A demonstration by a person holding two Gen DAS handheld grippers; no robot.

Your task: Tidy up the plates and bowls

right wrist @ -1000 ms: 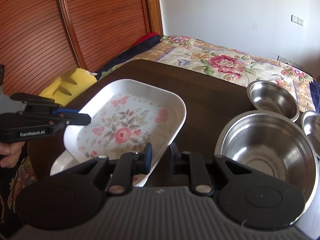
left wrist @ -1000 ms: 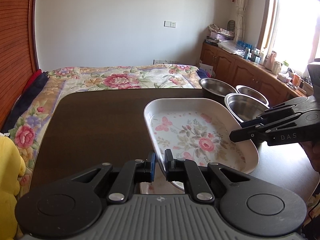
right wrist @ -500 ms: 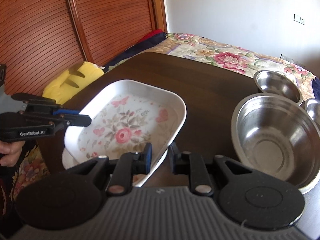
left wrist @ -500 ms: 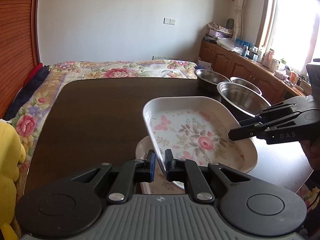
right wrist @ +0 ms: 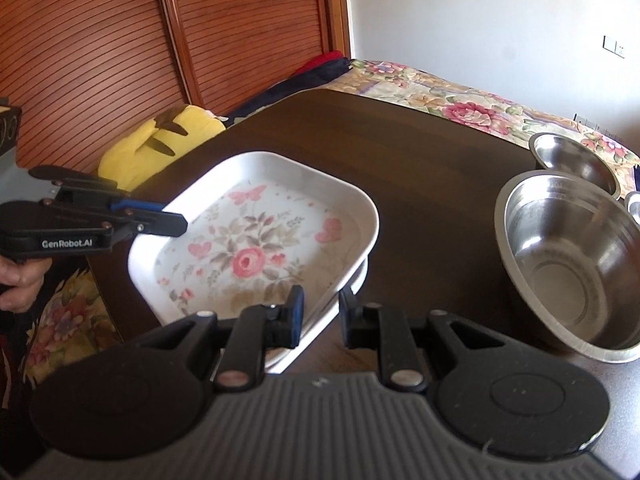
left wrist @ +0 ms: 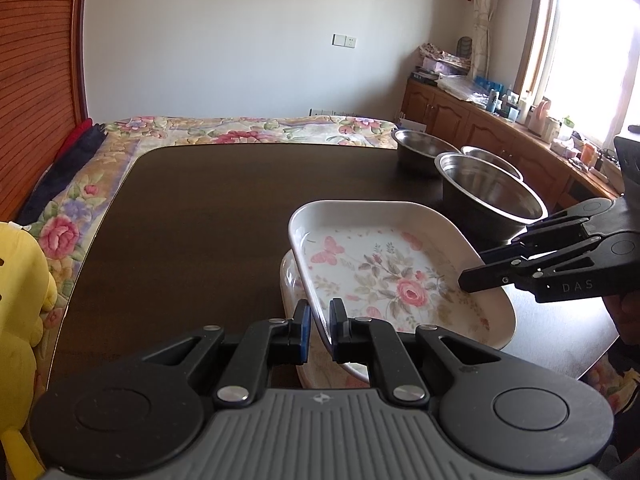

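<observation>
Left wrist view: the left tongs (left wrist: 319, 317) are pinching the floral plate (left wrist: 394, 270) rim, now lowering it onto a second plate (left wrist: 289, 280) just beneath; stacking is nearly done. "DAS" is showing on the right tongs (left wrist: 466, 280).

Right wrist view: the right tongs (right wrist: 320, 306) are gaping around the plate's near edge, unclamped; steel bowls (right wrist: 572, 260) are waiting to their right on the bench (right wrist: 420, 168). "GenRobot.AI" is reading on the left tongs.

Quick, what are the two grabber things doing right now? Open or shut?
Left gripper: shut on the rim of the floral plate.
Right gripper: open around the plate's near edge, not clamped, holding nothing.
</observation>
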